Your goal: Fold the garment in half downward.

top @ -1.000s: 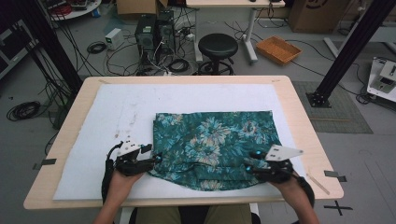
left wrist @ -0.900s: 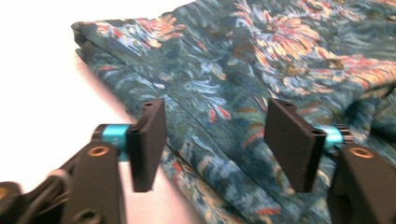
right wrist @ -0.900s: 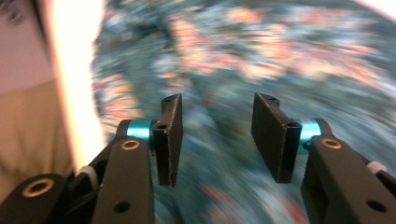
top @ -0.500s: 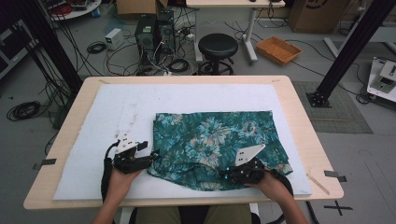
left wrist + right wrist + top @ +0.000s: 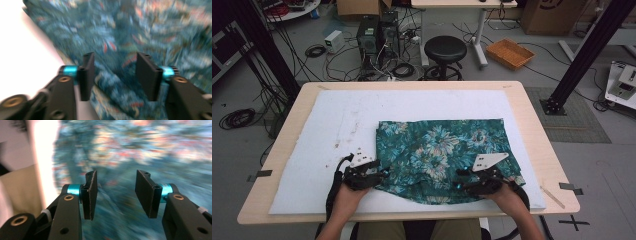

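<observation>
Floral cloth [image 5: 442, 150]: flat on counter [image 5: 532, 115], ahead of both hand-held grippers. Left [image 5: 115, 75] narrowing, right [image 5: 116, 195] reopening, nothing pinched. Risk: jaws snag one layer, bunching the near hem.

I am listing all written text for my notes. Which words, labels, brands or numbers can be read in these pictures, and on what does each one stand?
No text can be read.
Floral cloth: a flower pattern, no lettering.
Cardboard box on the floor: dark marks, too small and blurred to read.
Small white device on the floor: no legible label.
</observation>
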A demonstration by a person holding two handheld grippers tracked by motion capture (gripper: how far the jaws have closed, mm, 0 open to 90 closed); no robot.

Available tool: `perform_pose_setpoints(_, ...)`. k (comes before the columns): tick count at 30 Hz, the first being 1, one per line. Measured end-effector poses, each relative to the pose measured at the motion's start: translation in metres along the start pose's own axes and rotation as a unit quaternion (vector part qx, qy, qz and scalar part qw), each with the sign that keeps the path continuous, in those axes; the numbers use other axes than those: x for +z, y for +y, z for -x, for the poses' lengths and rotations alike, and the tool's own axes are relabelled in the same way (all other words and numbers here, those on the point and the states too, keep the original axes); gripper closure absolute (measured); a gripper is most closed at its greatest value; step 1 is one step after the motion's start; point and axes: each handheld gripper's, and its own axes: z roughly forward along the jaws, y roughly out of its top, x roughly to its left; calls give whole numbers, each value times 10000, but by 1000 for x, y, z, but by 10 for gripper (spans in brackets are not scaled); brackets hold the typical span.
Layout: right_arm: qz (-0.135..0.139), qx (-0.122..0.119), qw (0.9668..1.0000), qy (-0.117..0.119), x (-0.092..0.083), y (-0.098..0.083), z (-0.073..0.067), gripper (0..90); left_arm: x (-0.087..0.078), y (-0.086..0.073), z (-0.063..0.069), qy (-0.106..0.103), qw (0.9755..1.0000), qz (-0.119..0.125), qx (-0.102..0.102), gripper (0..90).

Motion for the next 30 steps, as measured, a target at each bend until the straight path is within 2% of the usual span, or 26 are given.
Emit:
perform_pose_setpoints(2, 79, 137, 9988, -458, -14, -7, 8, 534, 1, -2, 2, 60, 9997, -198, 138, 622)
perform_pose_setpoints(3, 79, 201, 9976, -654, -18, -10, 11, 537, 1, -2, 3, 141, 9996, -191, 183, 673)
perform_pose_setpoints(4, 24, 279, 9948, -976, -24, -15, 15, 538, 0, -1, 3, 178, 9994, -236, 194, 728)
perform_pose_setpoints(5, -68, 407, 9902, -1333, -30, -20, 20, 545, 0, -1, 3, 300, 9990, -266, 221, 810)
perform_pose_setpoints(6, -202, 570, 9818, -1798, -37, -27, 27, 565, -1, 0, 2, 351, 9988, -282, 194, 861)
perform_pose_setpoints(7, -299, 707, 9763, -2023, -41, -31, 30, 570, -2, -1, 0, 366, 9988, -287, 121, 866)
perform_pose_setpoints(8, -439, 919, 9692, -2244, -47, -36, 35, 570, -3, -1, 0, 383, 9989, -255, 58, 866)
perform_pose_setpoints(10, -590, 1271, 9561, -2573, -55, -47, 43, 591, -5, -2, -2, 424, 9988, -241, 27, 866)
perform_pose_setpoints(12, -735, 1484, 9477, -2730, -61, -55, 48, 606, -6, -2, -4, 493, 9985, -222, -3, 865)
perform_pose_setpoints(15, -597, 1639, 9493, -2615, -65, -59, 53, 633, 0, 1, -9, 529, 9984, -213, -56, 836)
perform_pose_setpoints(17, -595, 1671, 9491, -2602, -65, -58, 54, 634, 2, 1, -10, 528, 9984, -188, -89, 748)
perform_pose_setpoints(18, -595, 1695, 9491, -2587, -65, -57, 54, 628, 2, 2, -12, 520, 9985, -74, -140, 748)
perform_pose_setpoints(19, -443, 1612, 9530, -2527, -66, -56, 53, 584, 2, 2, -13, 504, 9985, 23, -221, 626)
perform_pose_setpoints(20, -249, 1587, 9541, -2526, -68, -54, 53, 547, 1, 3, -16, 458, 9986, 99, -262, 609)
perform_pose_setpoints(21, -82, 1583, 9528, -2589, -71, -52, 54, 515, 1, 4, -19, 482, 9982, 188, -314, 598)
perform_pose_setpoints(22, 49, 1579, 9487, -2738, -73, -50, 56, 488, 2, 6, -22, 497, 9977, 241, -391, 563)
perform_pose_setpoints(23, 150, 1630, 9429, -2900, -75, -48, 58, 484, 4, 8, -26, 489, 9973, 285, -466, 555)
perform_pose_setpoints(24, 188, 1671, 9378, -3039, -77, -46, 62, 508, 7, 10, -29, 524, 9969, 290, -517, 555)
perform_pose_setpoints(26, 61, 1796, 9318, -3154, -74, -46, 72, 589, 17, 13, -35, 521, 9961, 178, -696, 566)
perform_pose_setpoints(27, -48, 1884, 9308, -3133, -71, -48, 78, 632, 22, 15, -35, 576, 9957, -21, -725, 586)
perform_pose_setpoints(28, -117, 1916, 9312, -3098, -68, -49, 82, 662, 25, 17, -35, 639, 9956, -115, -676, 612)
perform_pose_setpoints(29, -192, 1924, 9314, -3084, -64, -50, 85, 709, 25, 18, -34, 653, 9961, -60, -587, 625)
perform_pose_setpoints(30, -273, 1931, 9311, -3082, -61, -51, 87, 759, 26, 19, -32, 684, 9964, -79, -496, 691)
